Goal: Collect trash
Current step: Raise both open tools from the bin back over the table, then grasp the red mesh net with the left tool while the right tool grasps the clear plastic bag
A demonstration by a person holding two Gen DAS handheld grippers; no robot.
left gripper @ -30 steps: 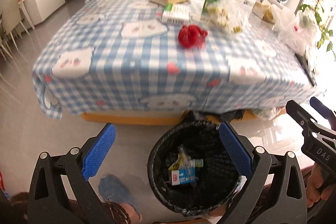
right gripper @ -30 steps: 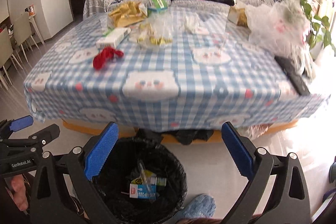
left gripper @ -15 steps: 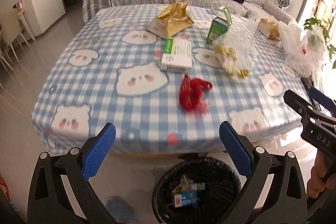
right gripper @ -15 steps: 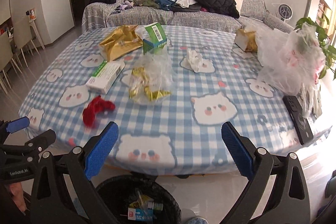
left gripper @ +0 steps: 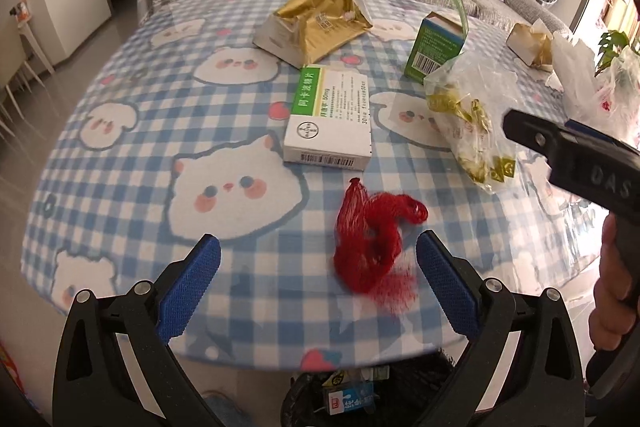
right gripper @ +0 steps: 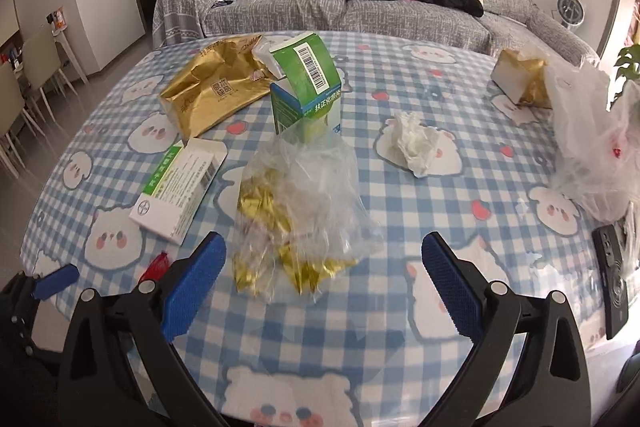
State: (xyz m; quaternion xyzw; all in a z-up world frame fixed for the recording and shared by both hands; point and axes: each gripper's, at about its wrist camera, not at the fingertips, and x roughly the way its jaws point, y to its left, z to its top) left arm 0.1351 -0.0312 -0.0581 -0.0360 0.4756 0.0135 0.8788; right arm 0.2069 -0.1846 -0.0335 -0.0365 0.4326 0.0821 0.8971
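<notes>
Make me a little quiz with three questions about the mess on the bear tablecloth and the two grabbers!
1. True or false: the left gripper is already squeezing the red net.
2. Which thing lies nearest in front of the right gripper? A) the crumpled tissue B) the clear bag of gold wrappers C) the gold pouch
3. Fill in: the white and green medicine box lies ____ on the table, while the green carton stands upright with its top flap open.

Key:
1. False. Its jaws are wide open and the net lies loose between them.
2. B
3. flat
</notes>
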